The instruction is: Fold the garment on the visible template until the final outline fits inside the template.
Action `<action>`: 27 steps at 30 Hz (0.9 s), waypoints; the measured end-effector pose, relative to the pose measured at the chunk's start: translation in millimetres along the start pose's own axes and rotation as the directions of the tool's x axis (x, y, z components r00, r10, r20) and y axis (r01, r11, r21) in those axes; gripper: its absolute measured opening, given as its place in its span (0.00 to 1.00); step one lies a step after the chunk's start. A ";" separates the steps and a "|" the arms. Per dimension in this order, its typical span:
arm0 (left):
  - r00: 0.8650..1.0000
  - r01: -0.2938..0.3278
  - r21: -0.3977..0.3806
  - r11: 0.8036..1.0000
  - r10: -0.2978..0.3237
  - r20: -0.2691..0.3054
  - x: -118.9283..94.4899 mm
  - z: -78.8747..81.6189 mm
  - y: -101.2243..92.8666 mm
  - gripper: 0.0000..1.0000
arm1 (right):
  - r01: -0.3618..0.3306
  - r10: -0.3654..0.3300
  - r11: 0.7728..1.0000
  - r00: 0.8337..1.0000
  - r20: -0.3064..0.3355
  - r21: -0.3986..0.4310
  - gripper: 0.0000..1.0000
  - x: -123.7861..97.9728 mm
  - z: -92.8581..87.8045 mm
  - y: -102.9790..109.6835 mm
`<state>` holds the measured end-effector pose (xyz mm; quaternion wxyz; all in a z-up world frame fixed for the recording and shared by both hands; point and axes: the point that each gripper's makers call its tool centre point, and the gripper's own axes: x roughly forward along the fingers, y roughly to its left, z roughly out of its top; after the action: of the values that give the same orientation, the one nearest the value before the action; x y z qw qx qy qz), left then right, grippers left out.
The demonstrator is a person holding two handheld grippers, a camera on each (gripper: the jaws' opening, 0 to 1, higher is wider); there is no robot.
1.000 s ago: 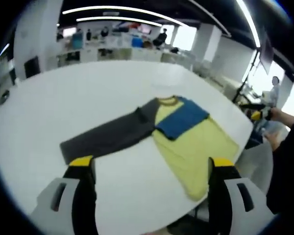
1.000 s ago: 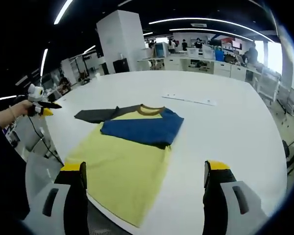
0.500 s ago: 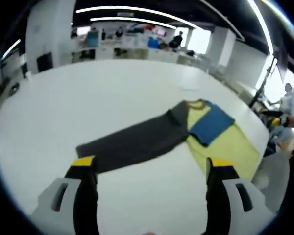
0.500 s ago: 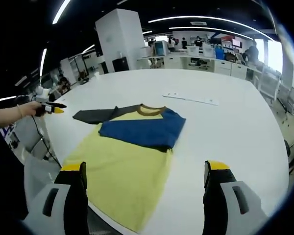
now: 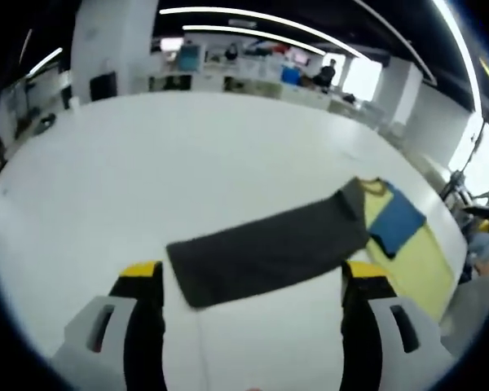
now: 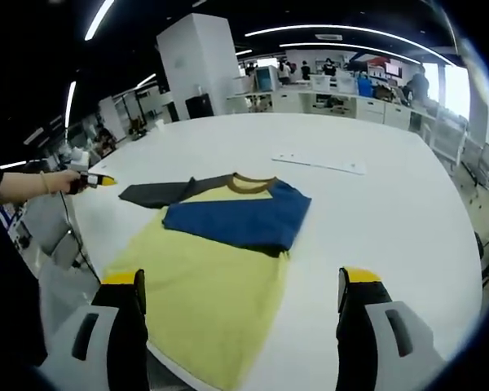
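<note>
Left gripper view looks down on the white table [image 5: 106, 171], where the garment [image 5: 310, 244] lies flat: its dark grey sleeve [image 5: 265, 257] stretches toward the left gripper [image 5: 248, 273], whose jaws stand wide apart, holding nothing. The cuff end lies just beyond the jaws. To do this step well, I judge the jaws should close on the cuff edge only, then carry it across the yellow body [image 5: 416, 261] so it lands over the blue sleeve [image 5: 398, 221]. Against the earlier picture, the sleeve sits much nearer and larger, since the camera has closed in.

Right gripper view shows the garment from the hem side, the right gripper [image 6: 240, 281] spread and empty above the yellow hem [image 6: 204, 314]. The left gripper [image 6: 94, 180], in a hand, is now closer to the grey sleeve.
</note>
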<state>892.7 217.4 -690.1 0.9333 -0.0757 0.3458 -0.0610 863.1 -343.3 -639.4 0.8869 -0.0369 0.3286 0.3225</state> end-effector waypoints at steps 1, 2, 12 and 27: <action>1.000 -0.007 -0.006 1.000 0.007 -0.001 1.5 0.4 3.3 0.86 | 0.001 -0.001 1.000 1.000 -0.004 0.000 0.98 0.8 -0.5 -0.6; 1.000 -0.012 -0.016 1.000 0.012 0.000 3.7 1.2 7.1 0.86 | 0.003 -0.003 1.000 1.000 -0.007 0.002 0.98 1.7 -0.9 -1.3; 0.999 -0.023 -0.049 0.999 0.022 -0.034 27.4 -7.4 24.6 0.79 | -0.004 0.004 1.000 1.000 -0.011 0.028 0.99 8.5 -0.6 -1.5; 0.995 -0.084 -0.077 0.993 0.081 -0.050 58.8 -8.9 69.6 0.62 | -0.003 0.004 0.999 1.000 -0.027 0.037 0.99 17.4 0.1 0.1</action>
<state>935.5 275.0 -746.9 0.9228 -0.0969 0.3727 -0.0104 873.1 -333.6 -649.8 0.8824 -0.0244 0.3465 0.3173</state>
